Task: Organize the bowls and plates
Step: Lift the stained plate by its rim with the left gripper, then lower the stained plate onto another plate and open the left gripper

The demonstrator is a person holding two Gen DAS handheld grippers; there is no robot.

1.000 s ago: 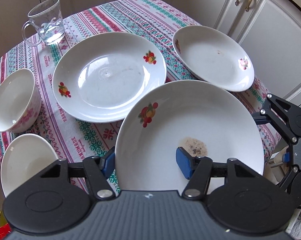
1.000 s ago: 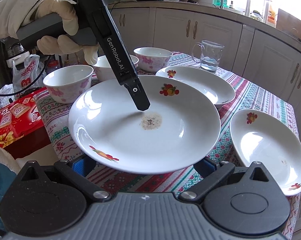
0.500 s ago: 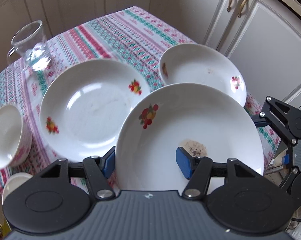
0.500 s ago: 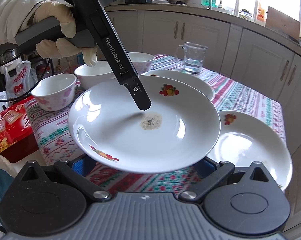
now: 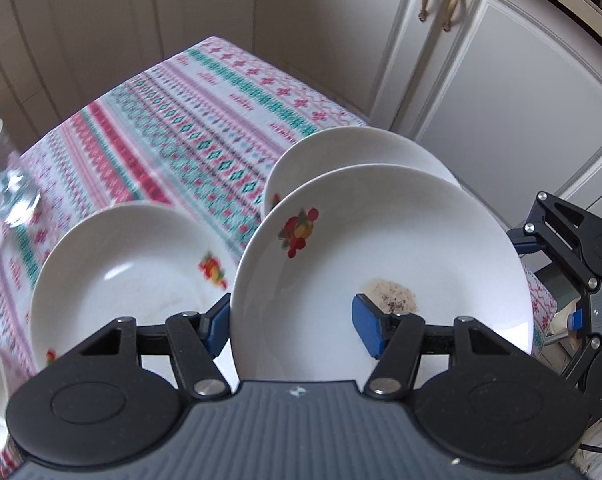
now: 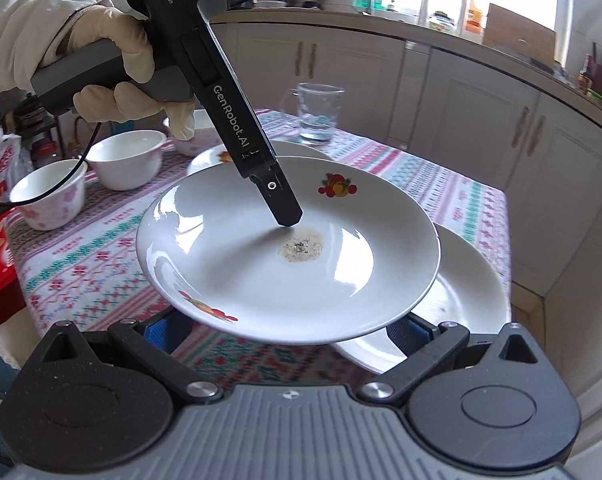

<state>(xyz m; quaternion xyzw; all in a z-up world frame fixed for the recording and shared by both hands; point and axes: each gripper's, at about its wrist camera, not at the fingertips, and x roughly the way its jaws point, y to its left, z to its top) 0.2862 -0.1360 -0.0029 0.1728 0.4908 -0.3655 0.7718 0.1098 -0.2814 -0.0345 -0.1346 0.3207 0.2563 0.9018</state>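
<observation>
A white plate with a fruit print (image 5: pixel 381 264) and a brown speckled stain near its middle is held in the air by the left gripper (image 5: pixel 291 326). One blue pad (image 5: pixel 367 330) presses on the plate's top face; the other sits under the rim, so the gripper is clamped on the plate.

Compared with a second ago, the held plate has travelled away from the large plate (image 5: pixel 129 276) on the gripper's left and now hangs over the oval plate (image 5: pixel 357 148) straight ahead, covering most of it. The table looks farther below than before, and the cloth is blurred by motion.

In the right wrist view, the held plate (image 6: pixel 289 248) floats just in front of the right gripper (image 6: pixel 289 328), whose blue pads sit spread wide beneath it, gripping nothing. The oval plate (image 6: pixel 469 292) shows only as a crescent under the held one.

The glass mug (image 5: pixel 5 184) is cut off at the left edge. Three bowls stand beyond the gloved hand (image 6: pixel 113 76); the farthest is mostly hidden behind it. The striped tablecloth (image 5: pixel 205 128) covers the table.
</observation>
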